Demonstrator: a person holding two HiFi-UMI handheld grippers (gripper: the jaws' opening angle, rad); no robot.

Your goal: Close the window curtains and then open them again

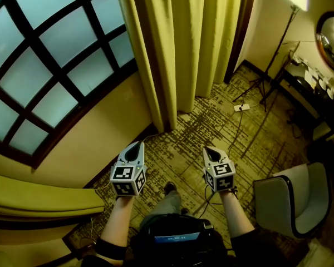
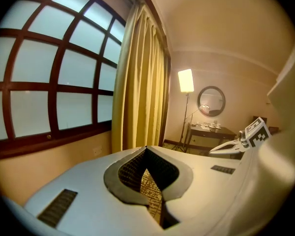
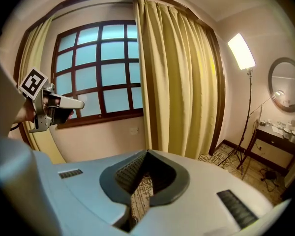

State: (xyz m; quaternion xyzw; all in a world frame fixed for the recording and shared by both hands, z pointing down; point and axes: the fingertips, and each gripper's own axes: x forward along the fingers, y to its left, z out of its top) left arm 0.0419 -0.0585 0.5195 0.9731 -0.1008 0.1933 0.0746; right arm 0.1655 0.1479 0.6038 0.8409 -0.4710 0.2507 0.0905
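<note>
Left gripper (image 1: 136, 146) and right gripper (image 1: 210, 150) jaws are clenched, empty; the curtain (image 1: 183, 43) beside the window (image 1: 50, 54) looks soft, light: pinch its window-side edge

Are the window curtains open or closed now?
Open. The yellow curtains hang gathered at both sides; the window between them is uncovered.
</note>
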